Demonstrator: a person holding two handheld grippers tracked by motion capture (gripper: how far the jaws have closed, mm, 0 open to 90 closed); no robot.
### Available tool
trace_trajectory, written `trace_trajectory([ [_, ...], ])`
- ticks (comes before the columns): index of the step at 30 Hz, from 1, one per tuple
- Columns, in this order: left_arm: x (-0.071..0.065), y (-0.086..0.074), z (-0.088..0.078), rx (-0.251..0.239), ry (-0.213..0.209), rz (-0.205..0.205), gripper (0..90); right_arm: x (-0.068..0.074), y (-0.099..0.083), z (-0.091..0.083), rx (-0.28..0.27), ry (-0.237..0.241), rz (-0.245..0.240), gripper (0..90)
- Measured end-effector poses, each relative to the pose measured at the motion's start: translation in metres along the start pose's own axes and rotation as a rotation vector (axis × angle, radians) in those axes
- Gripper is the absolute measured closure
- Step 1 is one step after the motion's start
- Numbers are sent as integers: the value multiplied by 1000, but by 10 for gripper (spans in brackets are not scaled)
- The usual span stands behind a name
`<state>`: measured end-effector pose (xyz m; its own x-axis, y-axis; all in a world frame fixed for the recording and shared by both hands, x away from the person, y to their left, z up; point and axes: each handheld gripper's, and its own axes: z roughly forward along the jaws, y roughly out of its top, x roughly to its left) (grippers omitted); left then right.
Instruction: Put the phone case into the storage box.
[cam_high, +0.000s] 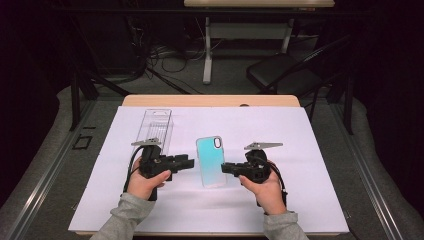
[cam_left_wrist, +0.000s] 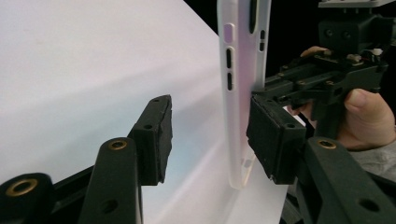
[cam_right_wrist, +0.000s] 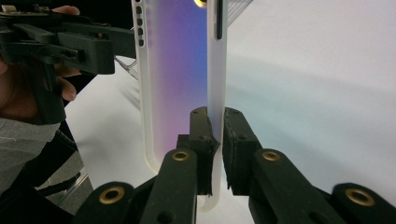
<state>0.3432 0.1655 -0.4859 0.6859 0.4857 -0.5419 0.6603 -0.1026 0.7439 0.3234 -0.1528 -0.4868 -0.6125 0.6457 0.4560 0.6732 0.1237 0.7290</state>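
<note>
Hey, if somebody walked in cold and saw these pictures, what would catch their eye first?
Probably the iridescent phone case at the middle of the white sheet, with the right gripper clamped on its side wall. The left gripper stands open around its other edge, and a clear plastic package lies behind.

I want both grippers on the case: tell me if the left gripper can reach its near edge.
Probably yes: the left gripper is open beside the phone case, nothing between them, while the right gripper pinches the opposite edge.

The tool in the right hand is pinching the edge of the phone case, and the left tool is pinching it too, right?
Not quite. The right tool does pinch the phone case edge, but the left gripper view shows the left tool open, its jaws spread wide beside the case.
</note>
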Motion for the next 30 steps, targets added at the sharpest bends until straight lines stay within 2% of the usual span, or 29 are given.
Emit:
trace_trajectory([
  [6,3,0,-2,-8,15,-14,480,1,0,1,-4,5,-3,834],
  [9,5,1,-2,-3,34,-7,470,1,-1,1,-2,3,-9,834],
  [16,5,2,-6,-2,97,49,454,3,-1,1,1,0,-16,834],
  [23,2,5,-10,-1,133,90,454,6,-1,2,1,-19,-34,834],
  [26,1,6,-11,-20,130,120,454,7,-2,3,-4,-26,-38,834],
  [30,-3,7,-11,-6,161,159,454,10,-2,4,-6,-39,-48,834],
])
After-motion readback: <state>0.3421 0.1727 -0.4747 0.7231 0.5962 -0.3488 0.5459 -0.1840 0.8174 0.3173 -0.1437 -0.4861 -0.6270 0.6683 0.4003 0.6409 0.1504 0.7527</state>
